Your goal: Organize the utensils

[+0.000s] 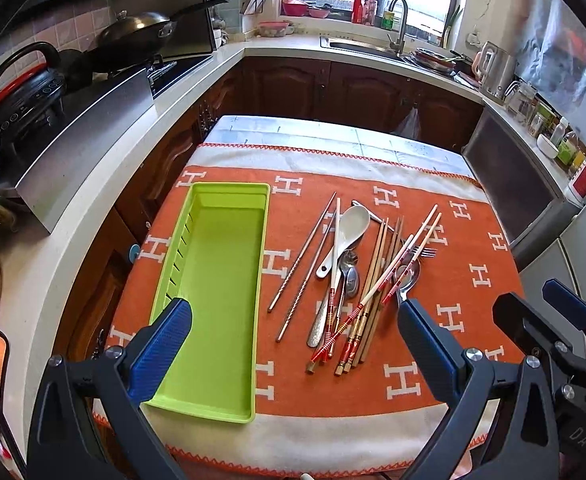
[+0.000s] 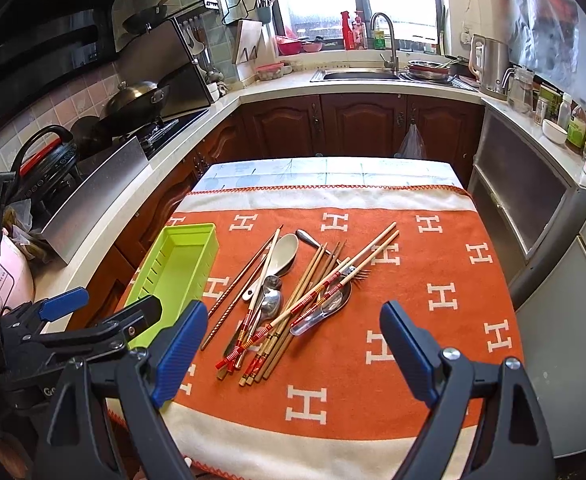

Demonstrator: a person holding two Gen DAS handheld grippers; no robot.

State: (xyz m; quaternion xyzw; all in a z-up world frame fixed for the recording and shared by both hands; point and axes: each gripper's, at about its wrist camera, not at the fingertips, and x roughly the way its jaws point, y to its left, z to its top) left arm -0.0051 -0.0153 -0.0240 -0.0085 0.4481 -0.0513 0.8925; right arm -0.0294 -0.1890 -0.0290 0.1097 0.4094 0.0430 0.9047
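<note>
In the left wrist view, the left gripper point(image 1: 293, 340) hangs above the near edge of the table with its jaws spread wide and nothing between them; one blue pad sits over the near end of the green tray point(image 1: 213, 264), the other near the handles of the utensil pile point(image 1: 357, 272). The tray lies lengthwise on the orange blanket point(image 1: 473, 280), and its whole floor shows bare: nothing has been sorted into it. Just beside it, two metal chopsticks point(image 1: 301, 264) lie a little apart from the rest, while the white ceramic spoon point(image 1: 349, 236), steel spoons, a fork and the wooden chopsticks cross over one another in a loose heap. The right gripper point(image 1: 549, 320) shows at the right edge, beside the left one. In the right wrist view, the right gripper point(image 2: 293, 344) is likewise wide and holds nothing, hovering short of the handle ends of the pile point(image 2: 293, 296), with the tray point(image 2: 181, 264) off to its left. By my reading the task is at its start: every utensil remains on the blanket, and all of the picking, grouping and placing is yet to do.
</note>
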